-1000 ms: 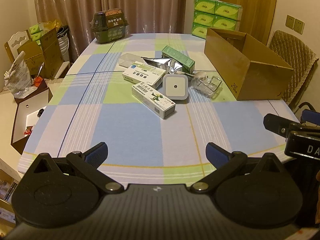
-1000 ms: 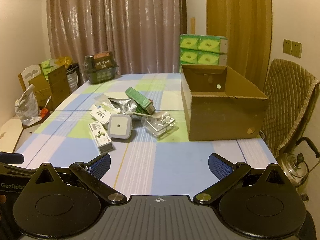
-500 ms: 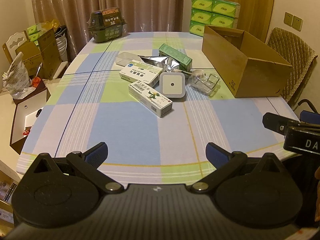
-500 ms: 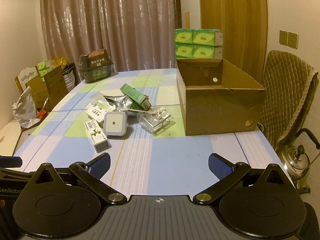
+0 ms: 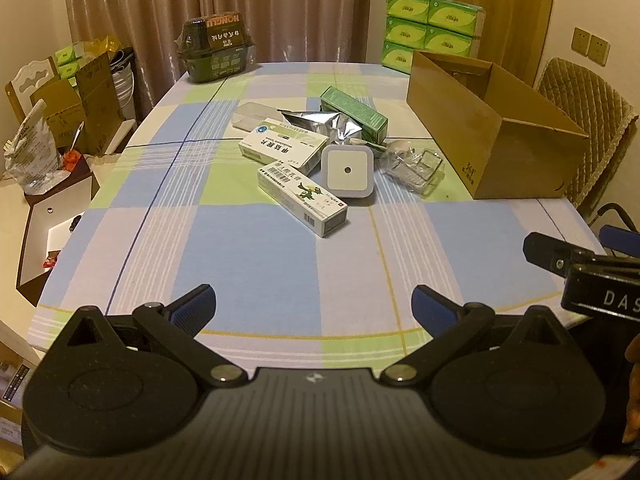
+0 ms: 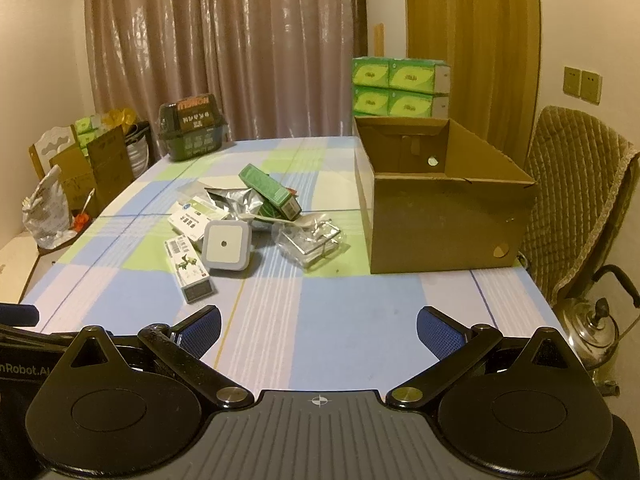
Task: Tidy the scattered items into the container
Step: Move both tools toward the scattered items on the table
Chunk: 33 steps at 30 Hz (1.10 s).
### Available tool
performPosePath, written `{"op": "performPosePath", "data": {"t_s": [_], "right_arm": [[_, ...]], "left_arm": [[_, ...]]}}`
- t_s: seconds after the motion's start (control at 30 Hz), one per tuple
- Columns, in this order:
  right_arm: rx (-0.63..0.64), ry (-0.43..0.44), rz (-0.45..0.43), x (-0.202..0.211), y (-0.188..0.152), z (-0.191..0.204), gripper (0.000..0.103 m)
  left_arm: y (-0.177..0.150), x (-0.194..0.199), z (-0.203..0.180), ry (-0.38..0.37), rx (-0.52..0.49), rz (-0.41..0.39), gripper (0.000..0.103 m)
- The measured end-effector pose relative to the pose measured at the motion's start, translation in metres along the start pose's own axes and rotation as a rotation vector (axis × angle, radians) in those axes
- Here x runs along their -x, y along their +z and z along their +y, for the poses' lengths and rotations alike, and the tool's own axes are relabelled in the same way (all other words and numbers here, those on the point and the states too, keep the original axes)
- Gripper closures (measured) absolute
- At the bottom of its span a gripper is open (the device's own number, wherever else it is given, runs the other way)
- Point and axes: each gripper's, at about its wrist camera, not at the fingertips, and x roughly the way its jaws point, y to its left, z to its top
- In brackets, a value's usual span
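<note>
Both the left gripper [image 5: 312,304] and right gripper [image 6: 318,330] hover with fingers apart, holding nothing; the scattered items [image 5: 320,160] cluster at twelve o'clock, the cardboard box [image 6: 444,216] waiting open at two o'clock.

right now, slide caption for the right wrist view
Open right gripper faces scattered boxes and a night light beside an open cardboard box.
</note>
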Motion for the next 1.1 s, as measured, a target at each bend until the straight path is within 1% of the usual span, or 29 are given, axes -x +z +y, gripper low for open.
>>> {"op": "performPosePath", "data": {"t_s": [0.13, 0.3, 0.73, 1.03, 1.1], "right_arm": [[0.012, 0.01, 0.005, -0.008, 0.003, 0.003, 0.002], [-0.008, 0.029, 0.031, -0.023, 0.007, 0.003, 0.002], [-0.008, 0.036, 0.088, -0.056, 0.014, 0.003, 0.002], [-0.007, 0.019, 0.082, -0.072, 0.016, -0.002, 0.002], [-0.013, 0.015, 0.088, -0.076, 0.015, -0.004, 0.002]], "left_arm": [[0.003, -0.009, 0.003, 0.002, 0.012, 0.009, 0.001], [0.008, -0.023, 0.008, 0.008, 0.026, 0.026, 0.001], [0.022, -0.058, 0.016, 0.01, 0.049, 0.062, 0.001], [0.034, -0.082, 0.021, 0.019, 0.061, 0.068, 0.001], [0.038, -0.09, 0.02, 0.012, 0.06, 0.067, 0.001]]}}
